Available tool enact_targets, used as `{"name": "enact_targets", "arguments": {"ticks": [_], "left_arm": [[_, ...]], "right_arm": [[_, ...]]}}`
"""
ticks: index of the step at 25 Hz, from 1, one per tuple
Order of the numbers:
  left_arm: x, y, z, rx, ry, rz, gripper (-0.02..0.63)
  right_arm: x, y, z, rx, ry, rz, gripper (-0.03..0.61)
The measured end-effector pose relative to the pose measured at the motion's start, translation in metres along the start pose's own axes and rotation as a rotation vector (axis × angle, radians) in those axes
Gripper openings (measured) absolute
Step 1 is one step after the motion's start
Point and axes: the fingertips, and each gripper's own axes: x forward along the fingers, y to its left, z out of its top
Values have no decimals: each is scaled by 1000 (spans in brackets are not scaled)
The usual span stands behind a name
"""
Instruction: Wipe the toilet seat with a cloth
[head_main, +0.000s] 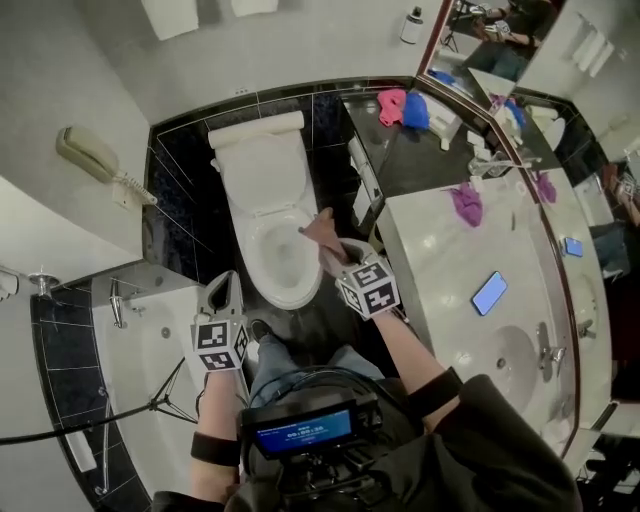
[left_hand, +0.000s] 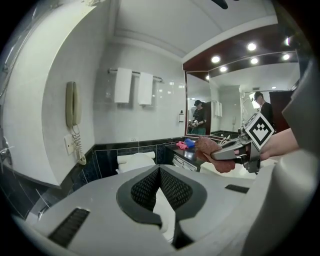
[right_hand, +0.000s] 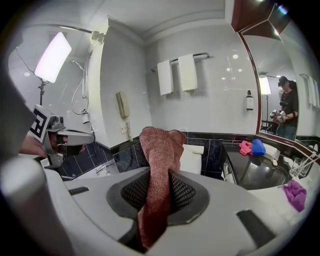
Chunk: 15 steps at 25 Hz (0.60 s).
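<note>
right gripper (head_main: 333, 252) clamped on rust-red cloth (right_hand: 159, 165), held above toilet seat (head_main: 254, 262), 3 o'clock side, no contact. left gripper (head_main: 225, 284) pinched closed, empty, 7 o'clock. likely no wiping now; seat looks dry.

- A dark long-sleeved top (head_main: 500, 445) is worn, with black cuffs (head_main: 437, 392).
- Blue jeans (head_main: 282, 362) are seen at six o'clock.
- The light grey plastic left gripper (head_main: 225, 282) and right gripper (head_main: 338, 252) are each topped by a black-and-white square-marker cube (head_main: 219, 343).
- Black mesh-textured pads (left_hand: 145, 190) line the jaws.
</note>
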Motion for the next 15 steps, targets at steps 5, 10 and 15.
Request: {"name": "enact_targets", "arguments": {"ticks": [5, 10, 15], "left_arm": [[-6, -6, 1, -12, -4, 6, 0], [-2, -9, 4, -9, -3, 1, 0], [6, -11, 6, 17, -2, 3, 0]], "right_arm": [[-9, -2, -4, -24, 4, -5, 108], [-8, -7, -5, -14, 4, -9, 109], [-6, -14, -7, -9, 12, -4, 109]]}}
